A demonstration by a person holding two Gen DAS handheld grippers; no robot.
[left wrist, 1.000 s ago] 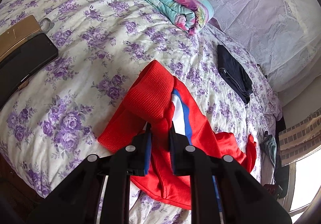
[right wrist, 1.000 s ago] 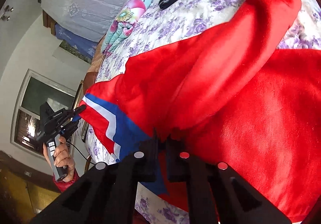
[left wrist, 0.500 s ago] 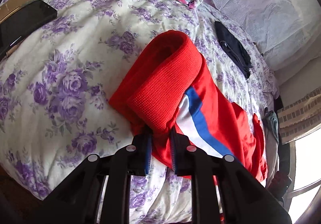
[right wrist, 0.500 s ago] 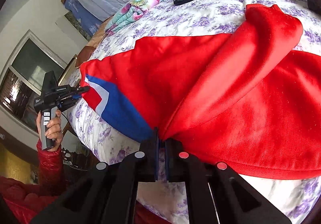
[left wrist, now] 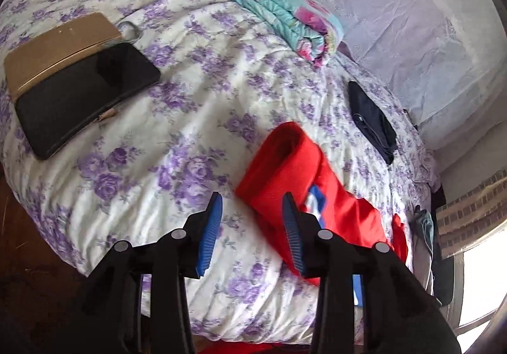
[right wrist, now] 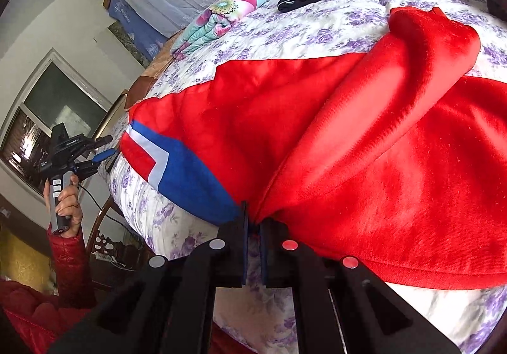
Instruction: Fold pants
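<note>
Red pants (left wrist: 304, 176) with a blue and white stripe lie on the floral bedspread (left wrist: 196, 94), cuff end folded over. My left gripper (left wrist: 252, 205) is open and empty, held just above the bed at the near edge of the cuff. In the right wrist view the pants (right wrist: 364, 144) spread wide across the bed, and my right gripper (right wrist: 252, 217) is shut on the fabric edge near the blue stripe (right wrist: 187, 176). The left gripper (right wrist: 79, 154) also shows there, off the bed's far side, in a hand.
A black tablet (left wrist: 82, 97) on a tan box (left wrist: 60, 43) lies at the left of the bed. A folded floral quilt (left wrist: 285, 5) and a dark folded garment (left wrist: 374, 119) lie further back. The bed edge drops off in front of me.
My left gripper has opened, let go of the pants cuff and pulled back and up. The cuff now rests on the bed. My right gripper keeps its hold.
</note>
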